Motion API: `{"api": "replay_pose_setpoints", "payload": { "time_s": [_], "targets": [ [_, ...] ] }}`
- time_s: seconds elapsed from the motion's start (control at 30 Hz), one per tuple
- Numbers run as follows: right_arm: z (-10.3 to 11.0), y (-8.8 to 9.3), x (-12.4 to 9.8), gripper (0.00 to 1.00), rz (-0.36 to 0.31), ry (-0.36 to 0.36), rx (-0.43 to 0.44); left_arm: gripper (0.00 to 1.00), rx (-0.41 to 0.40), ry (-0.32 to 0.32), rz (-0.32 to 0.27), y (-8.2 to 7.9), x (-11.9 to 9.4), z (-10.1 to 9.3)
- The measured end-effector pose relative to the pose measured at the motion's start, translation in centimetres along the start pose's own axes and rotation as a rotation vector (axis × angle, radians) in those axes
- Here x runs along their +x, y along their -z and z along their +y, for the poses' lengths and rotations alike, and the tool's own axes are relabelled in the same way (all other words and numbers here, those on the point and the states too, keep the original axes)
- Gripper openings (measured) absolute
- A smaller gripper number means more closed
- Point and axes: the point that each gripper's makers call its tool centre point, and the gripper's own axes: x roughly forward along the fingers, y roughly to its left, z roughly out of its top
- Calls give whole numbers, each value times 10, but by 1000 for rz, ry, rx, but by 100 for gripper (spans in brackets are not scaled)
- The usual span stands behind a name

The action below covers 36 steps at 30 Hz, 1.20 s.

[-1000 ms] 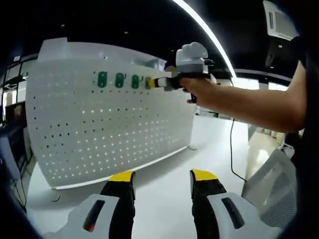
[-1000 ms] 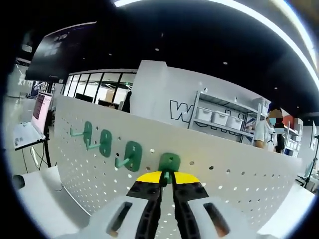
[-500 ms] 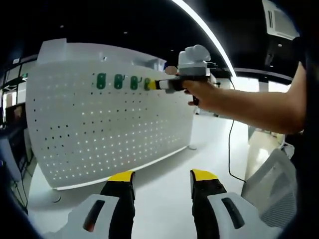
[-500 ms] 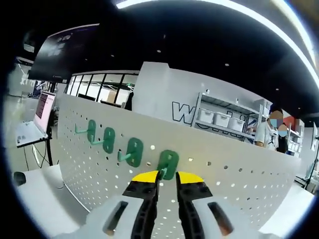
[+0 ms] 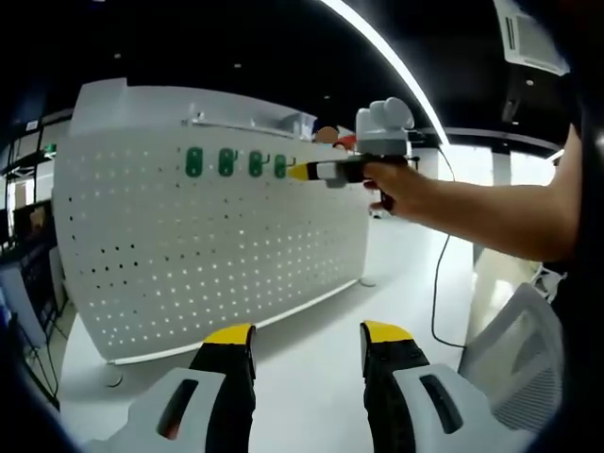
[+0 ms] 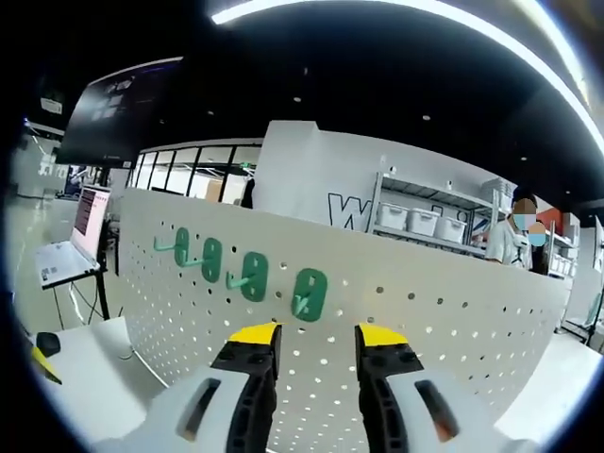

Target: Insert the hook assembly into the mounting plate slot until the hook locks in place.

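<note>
Fourth hook on the board, release step

Right gripper [image 6: 316, 340] open, holding nothing, just off the green hook [image 6: 309, 294] seated near the pegboard [image 6: 453, 340] top edge (fourth in row). Left gripper [image 5: 309, 342] open, idle. Next: confirm it locked

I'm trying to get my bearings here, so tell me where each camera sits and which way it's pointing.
Left gripper view: rides the left hand-held gripper, low over the white table, facing the pegboard from farther back; the right hand-held gripper and the person's arm show.
Right gripper view: rides the right hand-held gripper, close to the pegboard, facing its green hooks; its open jaws show.
Shared: the pegboard and four green hooks.
</note>
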Motion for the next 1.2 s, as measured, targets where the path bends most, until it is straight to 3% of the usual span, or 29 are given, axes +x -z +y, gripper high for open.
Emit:
{"api": "replay_pose_setpoints", "payload": {
  "time_s": [0.23,0.47,0.83,1.2],
  "targets": [
    [5,-1,-16,42,-7,-63,15,45,11,-21,-7,-7,-6,-2],
    [19,-6,-42,44,-44,-177,39,45,20,-55,-18,-14,-14,-4],
    [12,2,-95,50,-42,-255,51,46,34,-121,-42,-29,-28,1],
    [0,11,-147,53,-27,-319,58,49,39,-163,-49,-34,-37,7]
  ]
}}
